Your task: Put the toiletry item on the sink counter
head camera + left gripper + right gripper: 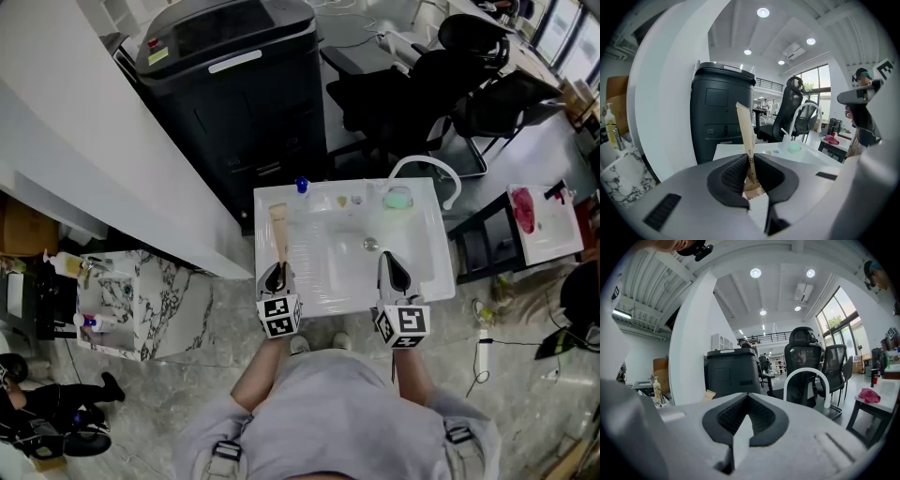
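Our left claw (751, 164) is clamped on the toiletry item (746, 133), a long, flat piece in tan paper wrapping. In the left gripper view its two dark pads press on the wrapper from both sides. The crimped lower end shows just behind them, and the rest rises up the middle of the frame, leaning slightly left. In the head view the item reaches from that claw toward the top of the picture, over the left strip of the white sink tabletop (272, 302). We cannot tell whether it touches the surface.

Our right claw (746, 411) has its pads pressed together with nothing between them. In the head view it sits over the near edge of the basin, right of centre.

Further out, the drain (370, 244) lies in the middle of the basin. Along the tabletop's far edge, a small blue-capped bottle (302, 186) stands toward the left. A pale green block (398, 198) sits toward the right, under the white arched faucet (429, 169).

Beyond the sink, a tall black cabinet (234, 84) fills the upper centre. Black office chairs (487, 89) stand at the upper right. A marbled stand (127, 300) is at the left. A side table (553, 234) with a pink cloth (523, 208) is at the right.
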The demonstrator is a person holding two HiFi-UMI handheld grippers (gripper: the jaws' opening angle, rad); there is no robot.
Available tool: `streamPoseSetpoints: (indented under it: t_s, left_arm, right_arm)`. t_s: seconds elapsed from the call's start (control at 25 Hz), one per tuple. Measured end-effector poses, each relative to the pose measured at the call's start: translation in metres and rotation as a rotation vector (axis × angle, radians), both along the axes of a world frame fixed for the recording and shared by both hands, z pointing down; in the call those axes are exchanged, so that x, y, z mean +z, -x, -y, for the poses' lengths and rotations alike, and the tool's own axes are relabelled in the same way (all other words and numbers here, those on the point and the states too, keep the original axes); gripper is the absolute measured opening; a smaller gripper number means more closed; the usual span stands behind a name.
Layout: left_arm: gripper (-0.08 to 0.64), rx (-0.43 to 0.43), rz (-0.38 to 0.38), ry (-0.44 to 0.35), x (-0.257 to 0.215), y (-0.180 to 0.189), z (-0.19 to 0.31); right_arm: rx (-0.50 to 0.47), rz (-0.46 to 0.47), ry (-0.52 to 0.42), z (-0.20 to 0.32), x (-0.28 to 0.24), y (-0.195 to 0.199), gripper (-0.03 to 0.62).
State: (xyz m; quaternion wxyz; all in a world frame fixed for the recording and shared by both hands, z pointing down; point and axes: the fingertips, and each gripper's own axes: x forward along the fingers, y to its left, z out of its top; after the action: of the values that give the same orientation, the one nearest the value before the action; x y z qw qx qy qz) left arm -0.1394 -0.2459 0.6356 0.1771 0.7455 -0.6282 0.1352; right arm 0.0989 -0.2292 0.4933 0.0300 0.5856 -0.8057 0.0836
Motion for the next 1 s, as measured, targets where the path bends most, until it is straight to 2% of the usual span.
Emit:
streamPoseSetpoints:
  t_s: [1.0]
  left_arm:
    - [0.04, -0.002, 0.04, 0.088, 0.039, 0.002, -0.003]
  right_arm:
    - [0.017, 0.008, 0.008, -0.002, 0.003, -0.007, 0.002]
